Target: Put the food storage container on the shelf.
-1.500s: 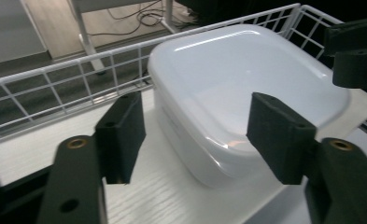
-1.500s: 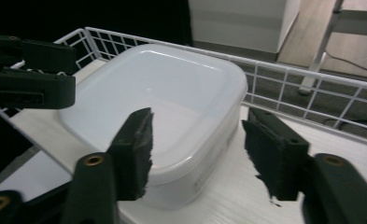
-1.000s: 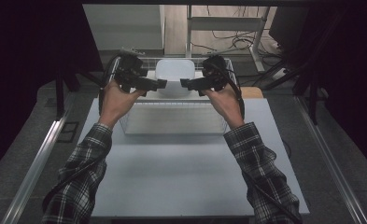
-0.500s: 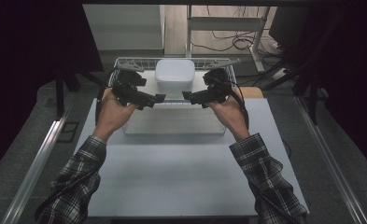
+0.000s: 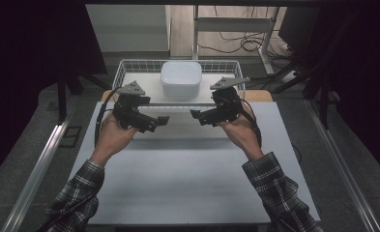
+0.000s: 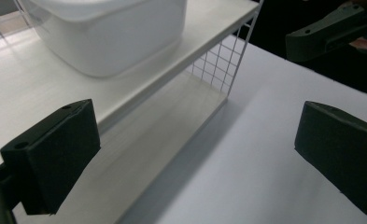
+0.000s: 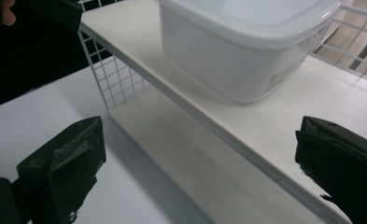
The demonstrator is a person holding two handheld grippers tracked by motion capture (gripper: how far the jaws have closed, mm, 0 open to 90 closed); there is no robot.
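Item: white lidded container [image 5: 180, 79], rounded-square, standing on the upper board of the wire shelf rack [image 5: 129, 65] at the far edge of the bench [image 5: 187, 179]. We see it nearer in the left tool view [image 6: 111, 37] and in the right tool view [image 7: 246, 46].

Handling, as we judge it: hard plastic, stiff, smooth-walled and likely slippery; contents hidden, so weight is uncertain, probably light to moderate. The lid overhangs as a rim, which gives a ledge to catch under. We judge the best hold to be two-sided, one tool on each opposite wall just below that rim, keeping it level.

Tools: left tool [image 5: 164, 120] has just been opening and stands released, nothing between its jaws; right tool [image 5: 195, 115] is also spread wide and empty. Both hover in front of the rack, apart from the container, tips facing each other.
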